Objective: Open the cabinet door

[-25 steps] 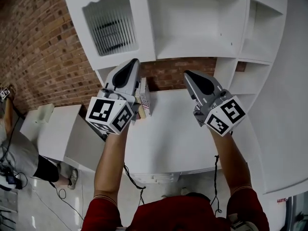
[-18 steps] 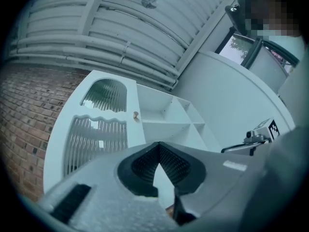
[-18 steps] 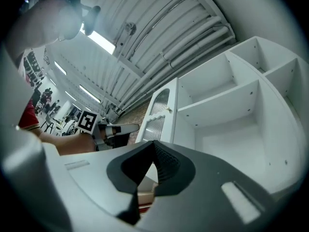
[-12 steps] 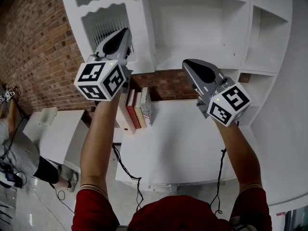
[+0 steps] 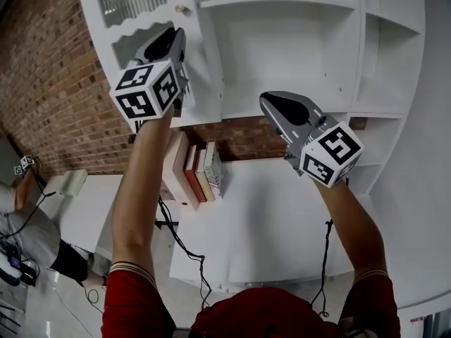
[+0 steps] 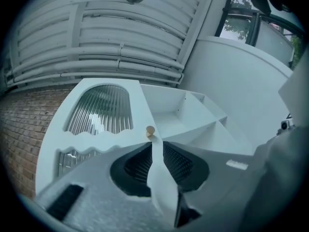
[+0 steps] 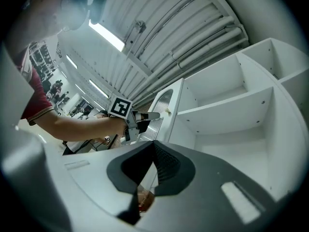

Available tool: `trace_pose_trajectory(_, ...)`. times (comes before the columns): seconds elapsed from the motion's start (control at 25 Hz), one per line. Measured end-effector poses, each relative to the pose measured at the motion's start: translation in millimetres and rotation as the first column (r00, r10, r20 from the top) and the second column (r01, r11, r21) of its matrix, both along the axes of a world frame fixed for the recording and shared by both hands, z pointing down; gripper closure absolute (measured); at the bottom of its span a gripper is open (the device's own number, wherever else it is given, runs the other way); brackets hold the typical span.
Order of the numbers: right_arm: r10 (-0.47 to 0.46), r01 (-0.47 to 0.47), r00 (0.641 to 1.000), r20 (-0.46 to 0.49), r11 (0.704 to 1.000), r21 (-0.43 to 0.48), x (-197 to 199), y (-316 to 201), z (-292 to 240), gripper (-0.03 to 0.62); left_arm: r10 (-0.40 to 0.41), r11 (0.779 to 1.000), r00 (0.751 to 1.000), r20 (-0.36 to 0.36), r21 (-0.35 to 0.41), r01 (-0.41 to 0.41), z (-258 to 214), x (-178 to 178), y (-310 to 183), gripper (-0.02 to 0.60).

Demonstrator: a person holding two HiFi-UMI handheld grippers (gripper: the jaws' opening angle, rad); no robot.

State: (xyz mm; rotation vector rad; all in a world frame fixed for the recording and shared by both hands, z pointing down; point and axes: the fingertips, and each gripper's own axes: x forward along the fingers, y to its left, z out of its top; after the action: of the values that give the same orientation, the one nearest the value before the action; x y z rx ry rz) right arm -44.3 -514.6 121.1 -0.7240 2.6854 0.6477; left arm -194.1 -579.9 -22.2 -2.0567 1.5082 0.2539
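Observation:
The white cabinet door (image 5: 130, 5) has ribbed glass panes and a small brass knob (image 5: 181, 9) on its right edge. The door stands closed beside open shelves. My left gripper (image 5: 175, 39) is raised in front of the door, just below the knob. In the left gripper view the knob (image 6: 150, 130) sits just past the gripper's (image 6: 155, 146) tips; the jaws are opening with nothing between them. My right gripper (image 5: 271, 104) hovers lower, before the open shelves, with its jaws together and empty. The right gripper view shows the left gripper (image 7: 145, 116) near the knob (image 7: 168, 111).
Open white shelves (image 5: 282, 41) fill the cabinet's right side. A few books (image 5: 201, 171) stand on the white desk (image 5: 261, 217) below. A brick wall (image 5: 49, 83) lies to the left, where another person (image 5: 28, 238) stands on the floor.
My left gripper has risen from desk height up to the door, just under the knob, and its jaws have parted. The right gripper has come up a little.

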Motion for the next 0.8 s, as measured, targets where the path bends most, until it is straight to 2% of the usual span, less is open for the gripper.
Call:
trace_pose_trajectory(0.4,0.025,-0.026,1.000,-0.011,0.999,-0.025,9.0,-18.9,14.5,0.580,-0.084,0.996,0.995,0.045,0.034,0.082,-32.9,-0.8,-28.1,0.453)
trace_pose_trajectory(0.72,0.050,-0.051,0.999,-0.006,0.998,-0.031,26.8,-25.0,19.6,0.581,-0.135,0.989,0.989,0.066,0.065,0.130,-48.4,7.2,-36.6,0.445)
trace_pose_trajectory(0.8,0.055,-0.055,0.998,-0.006,0.998,-0.029,31.3,-24.8,18.7,0.581,-0.151,0.987,0.987,0.063,0.069,0.147,-51.5,7.1,-37.9,0.464)
